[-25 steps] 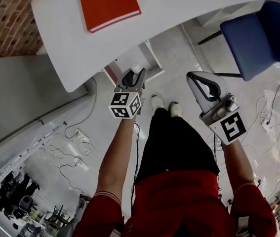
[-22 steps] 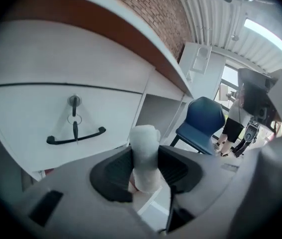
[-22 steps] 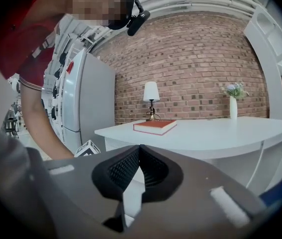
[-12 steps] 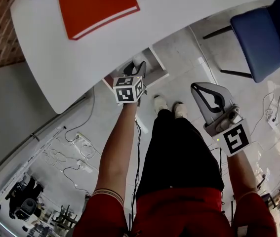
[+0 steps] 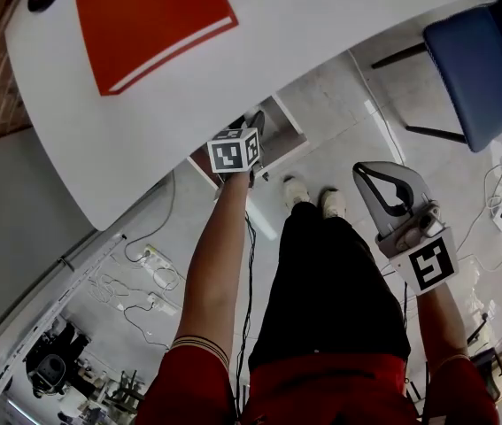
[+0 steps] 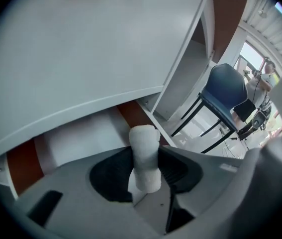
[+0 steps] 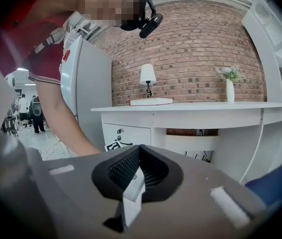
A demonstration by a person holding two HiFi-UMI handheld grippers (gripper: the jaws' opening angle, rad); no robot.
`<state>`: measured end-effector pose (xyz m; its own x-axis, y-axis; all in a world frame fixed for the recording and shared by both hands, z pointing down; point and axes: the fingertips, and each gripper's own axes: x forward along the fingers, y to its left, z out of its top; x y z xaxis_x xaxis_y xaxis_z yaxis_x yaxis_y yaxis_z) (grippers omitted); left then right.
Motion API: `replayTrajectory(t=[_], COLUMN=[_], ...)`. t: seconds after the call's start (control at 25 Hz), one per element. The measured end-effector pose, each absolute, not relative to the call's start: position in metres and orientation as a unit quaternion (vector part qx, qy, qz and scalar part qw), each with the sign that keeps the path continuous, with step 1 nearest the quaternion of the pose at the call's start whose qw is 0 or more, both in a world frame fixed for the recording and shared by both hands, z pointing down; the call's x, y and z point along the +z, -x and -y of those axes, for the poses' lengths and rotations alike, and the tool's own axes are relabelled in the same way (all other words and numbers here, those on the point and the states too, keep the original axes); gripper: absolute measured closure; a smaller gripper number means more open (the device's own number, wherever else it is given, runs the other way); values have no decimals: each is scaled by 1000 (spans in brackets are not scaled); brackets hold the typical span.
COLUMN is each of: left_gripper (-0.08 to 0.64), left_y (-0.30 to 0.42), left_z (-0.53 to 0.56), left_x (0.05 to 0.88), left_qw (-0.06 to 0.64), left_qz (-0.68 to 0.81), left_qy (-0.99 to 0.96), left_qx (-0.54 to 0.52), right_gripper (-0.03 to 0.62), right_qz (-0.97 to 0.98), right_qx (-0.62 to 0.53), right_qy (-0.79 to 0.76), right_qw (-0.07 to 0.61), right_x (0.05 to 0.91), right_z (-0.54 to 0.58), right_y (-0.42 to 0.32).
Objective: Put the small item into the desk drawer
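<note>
My left gripper [image 5: 254,122] reaches out under the edge of the white desk [image 5: 321,16], over the open drawer [image 5: 291,129]. It is shut on the small item [image 6: 143,142], a short white cylinder that stands up between the jaws in the left gripper view. Just beyond it lie the drawer's white and brown parts [image 6: 81,136]. My right gripper [image 5: 383,177] hangs back beside the person's legs, shut with nothing in it; its jaws [image 7: 132,180] meet in the right gripper view.
A red book [image 5: 149,20] lies on the desk top. A blue chair [image 5: 485,60] stands at the right, also seen as the chair [image 6: 225,91]. Cables and a power strip [image 5: 158,277] lie on the floor at the left.
My left gripper has moved forward with the white item, from in front of the desk edge to the open drawer beneath it. The right gripper has stayed by the legs.
</note>
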<state>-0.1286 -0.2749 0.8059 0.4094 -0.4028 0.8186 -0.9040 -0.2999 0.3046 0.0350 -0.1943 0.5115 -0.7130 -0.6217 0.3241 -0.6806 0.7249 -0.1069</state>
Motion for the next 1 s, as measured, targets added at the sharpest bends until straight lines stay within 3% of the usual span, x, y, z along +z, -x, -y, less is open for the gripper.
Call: replayTrajectory(t=[0.4, 1.0], left_gripper=[408, 405], left_y=[135, 144], left_z=[282, 273], left_x=[841, 890], left_qw=[407, 407], left_qz=[445, 407], left_qy=[-729, -715], left_qx=[324, 395], right_gripper=[580, 580], right_qz=[939, 947], right_qx=[63, 89], right_qy=[-317, -273], right_qw=[118, 146], right_x=[551, 672], right_z=[239, 278], right_y=[3, 36])
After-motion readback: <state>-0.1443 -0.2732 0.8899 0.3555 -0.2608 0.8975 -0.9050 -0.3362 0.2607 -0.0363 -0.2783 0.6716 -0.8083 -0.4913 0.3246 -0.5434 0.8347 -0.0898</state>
